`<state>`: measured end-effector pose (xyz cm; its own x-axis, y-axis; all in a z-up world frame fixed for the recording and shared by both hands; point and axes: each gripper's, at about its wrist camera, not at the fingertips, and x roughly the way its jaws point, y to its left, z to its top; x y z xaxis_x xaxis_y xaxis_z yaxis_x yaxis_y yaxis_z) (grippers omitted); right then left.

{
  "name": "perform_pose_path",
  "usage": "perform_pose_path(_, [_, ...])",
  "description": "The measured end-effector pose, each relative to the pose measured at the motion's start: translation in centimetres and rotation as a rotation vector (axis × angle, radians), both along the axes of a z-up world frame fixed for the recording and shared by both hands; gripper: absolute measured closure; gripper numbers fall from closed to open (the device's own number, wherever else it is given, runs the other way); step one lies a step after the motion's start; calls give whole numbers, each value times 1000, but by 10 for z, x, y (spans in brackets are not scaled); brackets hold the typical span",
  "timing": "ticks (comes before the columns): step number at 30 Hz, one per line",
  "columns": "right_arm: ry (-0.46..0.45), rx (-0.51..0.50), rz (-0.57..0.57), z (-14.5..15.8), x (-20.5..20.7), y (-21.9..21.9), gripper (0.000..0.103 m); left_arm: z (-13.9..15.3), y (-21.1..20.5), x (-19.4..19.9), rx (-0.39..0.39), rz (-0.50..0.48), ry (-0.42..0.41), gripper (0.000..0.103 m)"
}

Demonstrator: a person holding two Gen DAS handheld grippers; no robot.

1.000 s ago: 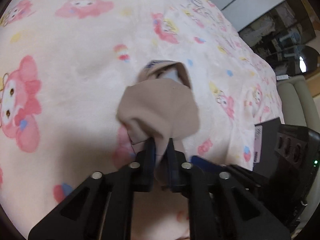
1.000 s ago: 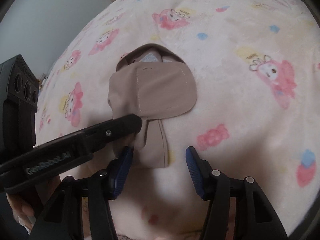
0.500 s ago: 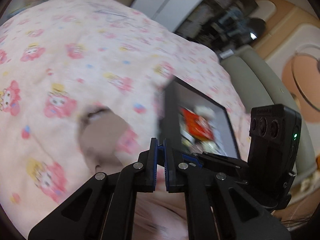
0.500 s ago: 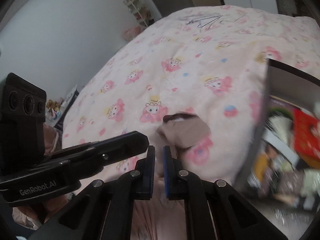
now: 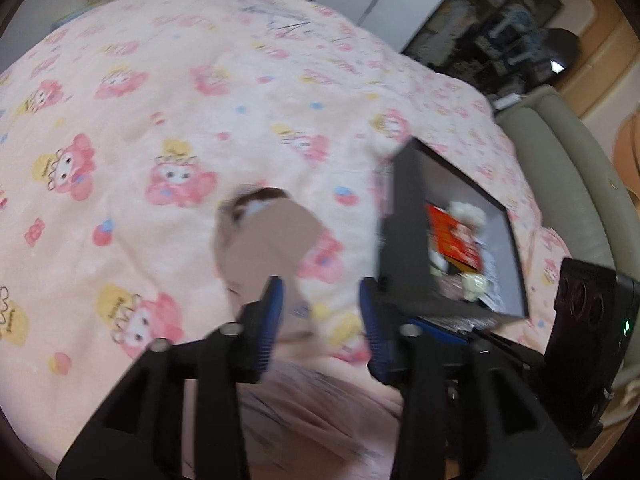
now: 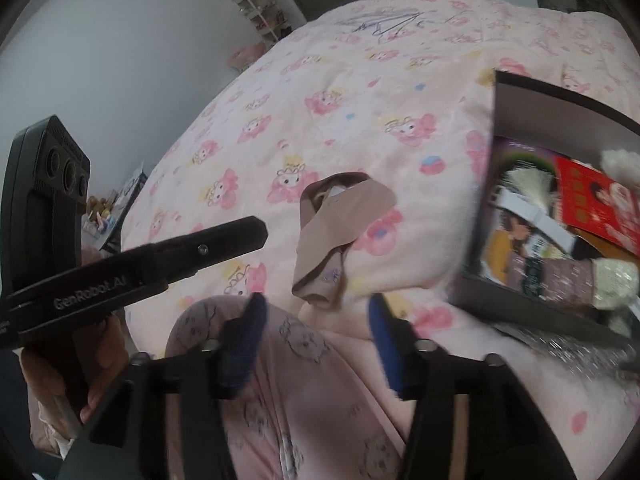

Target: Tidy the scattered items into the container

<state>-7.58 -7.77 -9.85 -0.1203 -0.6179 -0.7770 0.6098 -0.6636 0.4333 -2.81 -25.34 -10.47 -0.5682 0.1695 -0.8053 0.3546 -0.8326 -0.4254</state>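
A folded beige garment [image 5: 264, 240] [image 6: 340, 220] lies on the pink cartoon-print blanket, left of a black box [image 5: 404, 232] [image 6: 540, 112] holding a red packet, books and soft items. My left gripper [image 5: 322, 316] hangs above the garment's near end. Its jaws are opening and nothing is between the blue pads. The right wrist view shows it from the side [image 6: 200, 252], clear of the cloth. My right gripper [image 6: 316, 340] hovers nearer me, over a pink-pyjama leg [image 6: 300, 400]. Its jaws are opening too, with nothing between them.
The blanket [image 5: 160, 80] covers the whole bed. A grey-green cushioned seat [image 5: 560, 160] and dark shelving [image 5: 500, 40] stand beyond the box. A wall and a small rack [image 6: 260, 12] lie past the bed's far left. A hand [image 6: 80, 368] holds the left gripper.
The left gripper let go of the garment. Both grippers pulled back and up, shut briefly with nothing in them, and now stand open. The box has come into view at the right.
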Motion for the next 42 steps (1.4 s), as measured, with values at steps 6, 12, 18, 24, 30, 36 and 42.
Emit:
perform_pose_path(6, [-129, 118, 37, -67, -36, -57, 49, -67, -46, -54, 124, 1, -192, 50])
perform_pose_path(12, [-174, 87, 53, -83, -50, -74, 90, -110, -39, -88, 181, -31, -339, 66])
perform_pose_path(18, [-96, 72, 17, -59, -36, -49, 98, -66, -1, -66, 125, -105, -168, 99])
perform_pose_path(24, [-5, -12, -22, -1, -7, 12, 99, -1, 58, -27, 122, -198, 9, 99])
perform_pose_path(30, [73, -48, -135, 33, 22, 85, 99, 24, 123, -14, 130, -309, 82, 99])
perform_pose_path(36, [98, -21, -258, 38, 36, 155, 99, 13, 183, -25, 163, -421, 81, 99])
perform_pose_path(42, [29, 43, -317, 15, 37, 192, 94, 6, 205, -29, 95, -395, 30, 63])
